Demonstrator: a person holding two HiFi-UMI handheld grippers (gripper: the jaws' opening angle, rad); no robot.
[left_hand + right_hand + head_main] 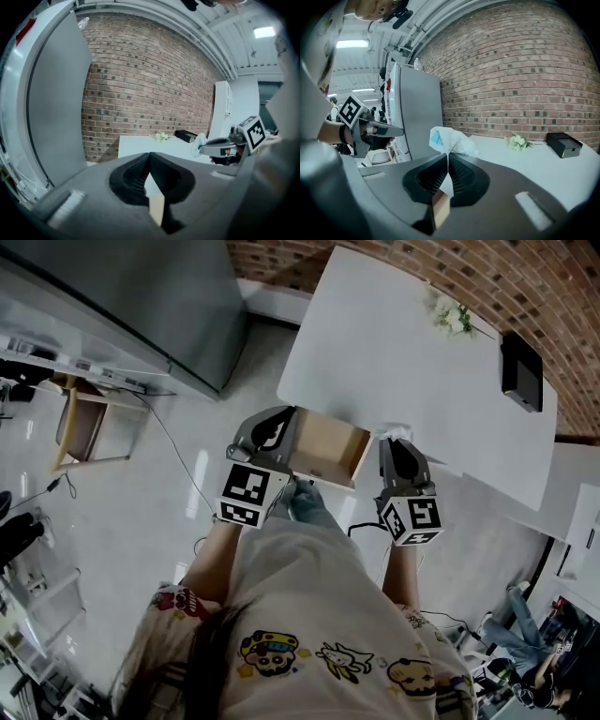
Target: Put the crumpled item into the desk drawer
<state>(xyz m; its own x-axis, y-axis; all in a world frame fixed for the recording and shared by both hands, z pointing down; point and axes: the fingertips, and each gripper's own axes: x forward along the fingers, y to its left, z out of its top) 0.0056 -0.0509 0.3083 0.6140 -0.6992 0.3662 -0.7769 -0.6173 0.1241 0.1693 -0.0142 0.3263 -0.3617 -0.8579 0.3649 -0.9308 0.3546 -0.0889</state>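
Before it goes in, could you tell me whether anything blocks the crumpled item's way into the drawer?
Nothing visible does. The right gripper holds the crumpled white plastic item beside the open wooden drawer, whose visible inside looks bare; the left gripper is at its other side.

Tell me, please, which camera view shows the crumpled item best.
The right gripper view: the crumpled white item, blue-patched, sits close-up, pinched in the right claw. The left gripper view shows it small and distant; the head view barely.
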